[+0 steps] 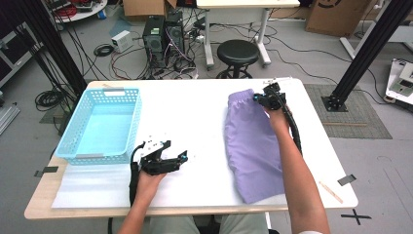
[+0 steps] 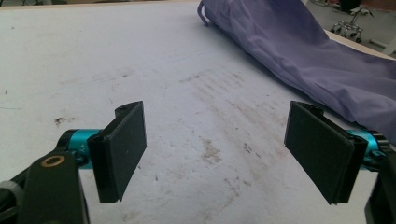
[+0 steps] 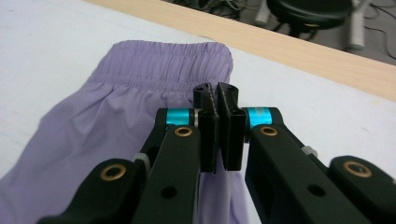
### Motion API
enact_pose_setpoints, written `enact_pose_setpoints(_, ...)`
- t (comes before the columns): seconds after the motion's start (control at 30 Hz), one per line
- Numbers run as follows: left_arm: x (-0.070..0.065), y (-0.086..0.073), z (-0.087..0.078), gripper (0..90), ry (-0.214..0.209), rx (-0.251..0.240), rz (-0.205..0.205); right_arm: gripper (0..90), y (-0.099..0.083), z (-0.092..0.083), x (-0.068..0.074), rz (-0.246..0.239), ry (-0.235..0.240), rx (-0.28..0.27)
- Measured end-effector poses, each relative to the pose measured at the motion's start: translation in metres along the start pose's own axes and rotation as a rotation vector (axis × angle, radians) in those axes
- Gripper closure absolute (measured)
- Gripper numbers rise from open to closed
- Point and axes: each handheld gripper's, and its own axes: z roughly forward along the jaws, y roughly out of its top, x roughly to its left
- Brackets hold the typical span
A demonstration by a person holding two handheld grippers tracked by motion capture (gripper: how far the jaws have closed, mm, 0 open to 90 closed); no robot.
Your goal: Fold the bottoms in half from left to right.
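Purple shorts [image 1: 253,146] are pinched near the waistband by the closed right gripper [image 3: 218,95]; the left gripper [image 2: 215,149] is held open, and the blue basket [image 1: 78,141] is yet to be filled.

Table [image 1: 204,105] (white-covered): shorts [image 1: 251,146], basket [image 1: 102,124]

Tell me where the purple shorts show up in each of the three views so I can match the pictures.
High view: the purple shorts lie right of centre on the white table, waistband at the far end under the right gripper.
Left gripper view: upper right, lying beyond the open jaws.
Right gripper view: left and centre, the elastic waistband just past the shut jaws.
Shared landmark: the gathered waistband at the shorts' far end.
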Motion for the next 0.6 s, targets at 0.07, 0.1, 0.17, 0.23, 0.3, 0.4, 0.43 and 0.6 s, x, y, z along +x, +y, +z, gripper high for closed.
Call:
enact_pose_setpoints(0.07, 0.000, 0.000, 0.000, 20.9, 0.000, 0.000, -0.002, 87.8, -0.005, 0.002, -0.005, 0.007, -0.058, 0.043)
enact_pose_setpoints(0.1, 0.000, 0.000, 0.001, 20.9, 0.000, 0.000, -0.004, 87.8, -0.008, 0.005, -0.007, 0.018, -0.067, 0.063)
enact_pose_setpoints(0.17, 0.000, 0.000, 0.001, 20.9, -0.001, -0.001, -0.004, 87.3, -0.018, 0.017, -0.011, 0.035, -0.081, 0.126)
enact_pose_setpoints(0.23, 0.000, 0.000, 0.001, 20.9, -0.002, 0.000, -0.004, 86.7, -0.028, 0.028, -0.012, 0.052, -0.075, 0.146)
enact_pose_setpoints(0.3, 0.000, 0.000, 0.001, 20.9, -0.004, 0.001, -0.006, 86.8, -0.035, 0.037, -0.012, 0.052, -0.085, 0.177)
enact_pose_setpoints(0.4, 0.000, 0.000, 0.001, 20.9, -0.005, -0.001, -0.005, 86.2, -0.039, 0.039, -0.016, 0.079, -0.091, 0.169)
enact_pose_setpoints(0.43, 0.000, 0.000, 0.001, 20.9, -0.005, 0.000, -0.005, 79.8, -0.038, 0.037, -0.016, 0.080, -0.093, 0.165)
enact_pose_setpoints(0.6, 0.000, 0.000, 0.001, 20.9, -0.003, -0.001, -0.006, 65.3, -0.024, 0.015, -0.014, 0.062, -0.074, 0.045)
